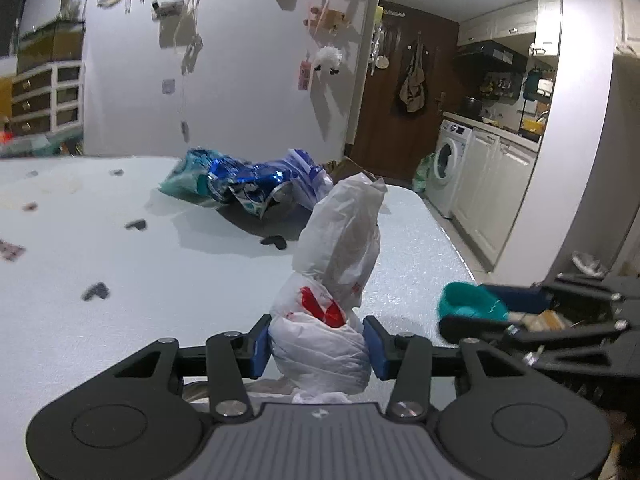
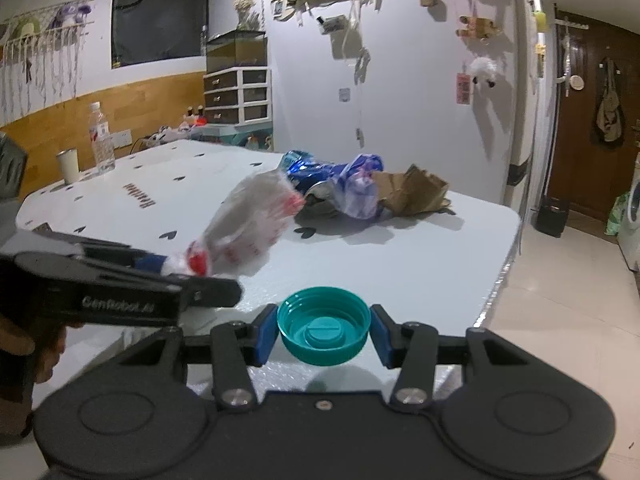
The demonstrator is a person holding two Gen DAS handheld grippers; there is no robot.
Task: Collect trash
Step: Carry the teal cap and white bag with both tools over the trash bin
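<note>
Trash in both tongs: left tongs [image 1: 316,346] pinch the white bag [image 1: 332,280], right tongs [image 2: 324,334] the teal cap [image 2: 324,330]; carry both level, probably to a bin offscreen.

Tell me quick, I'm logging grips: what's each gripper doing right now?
Left gripper: shut on the white plastic bag.
Right gripper: shut on the teal bottle cap.

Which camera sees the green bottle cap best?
The right wrist view. The green cap sits large and sharp between the right gripper pads, its hollow inside showing. The left wrist view shows the cap only small, blurred and side-on at the right.
</note>
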